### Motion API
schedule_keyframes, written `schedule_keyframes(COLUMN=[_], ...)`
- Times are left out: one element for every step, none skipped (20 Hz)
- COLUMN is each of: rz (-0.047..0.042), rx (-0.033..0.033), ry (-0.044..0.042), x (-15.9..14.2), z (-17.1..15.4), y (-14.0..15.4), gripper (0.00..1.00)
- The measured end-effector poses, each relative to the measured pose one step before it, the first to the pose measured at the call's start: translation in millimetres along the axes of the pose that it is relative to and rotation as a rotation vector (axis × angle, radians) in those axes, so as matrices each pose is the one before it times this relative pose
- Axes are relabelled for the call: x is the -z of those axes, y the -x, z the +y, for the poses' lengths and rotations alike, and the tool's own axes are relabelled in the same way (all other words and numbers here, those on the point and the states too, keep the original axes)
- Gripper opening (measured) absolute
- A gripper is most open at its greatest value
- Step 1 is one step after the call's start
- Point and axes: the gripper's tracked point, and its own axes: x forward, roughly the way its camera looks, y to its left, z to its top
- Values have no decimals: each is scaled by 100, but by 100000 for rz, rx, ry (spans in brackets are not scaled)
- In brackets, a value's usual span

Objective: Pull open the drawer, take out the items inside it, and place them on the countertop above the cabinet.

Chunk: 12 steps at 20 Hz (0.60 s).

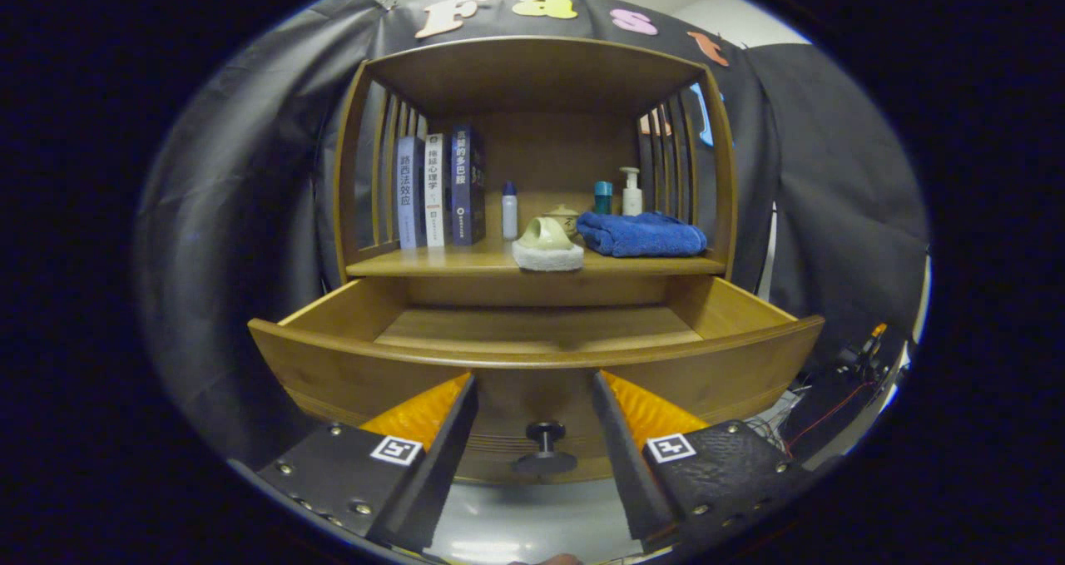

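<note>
Spread gripper (pixel 534 415) fingers flanking drawer (pixel 532 357) knob (pixel 545 448) without touching, drawer pulled open, seemingly bare inside; cup (pixel 545 234), towel (pixel 641 234) on countertop (pixel 466 261) above, apparently unloaded.

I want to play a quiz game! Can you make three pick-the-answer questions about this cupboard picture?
1. Where is the blue towel?
A. in the drawer
B. on the countertop
C. on the floor

2. How many books stand up?
A. one
B. three
C. six

3. The drawer is:
A. pulled open
B. shut
C. taken away

Answers: 1 B, it lies folded on the countertop above the drawer. 2 B, three spines stand side by side. 3 A, its inside shows, and the gripper stands open around the knob.
</note>
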Motion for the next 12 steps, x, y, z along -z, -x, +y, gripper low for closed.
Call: schedule_keyframes(rz=[615,-86,-113,-815,-1370,3990,-2614,2372,-907,1549,-336,256], rx=[-653,-694,-636,-500,-211,206,365,-19,97,-19,-55,-189], ry=[-2573,-1781,-23,837,532,1486,751,534,-157,630,-128,-486], x=[173,-18,-96,-546,-506,529,-316,-427,33,-193,-119,-161], z=[206,56,-13,3,20,183,3,52,107,18,-117,175], y=[-516,-129,-390,-405,-425,-930,-556,-849,-635,-624,-689,-617], gripper=[83,83,84,85,86,87,87,86,86,86,86,86])
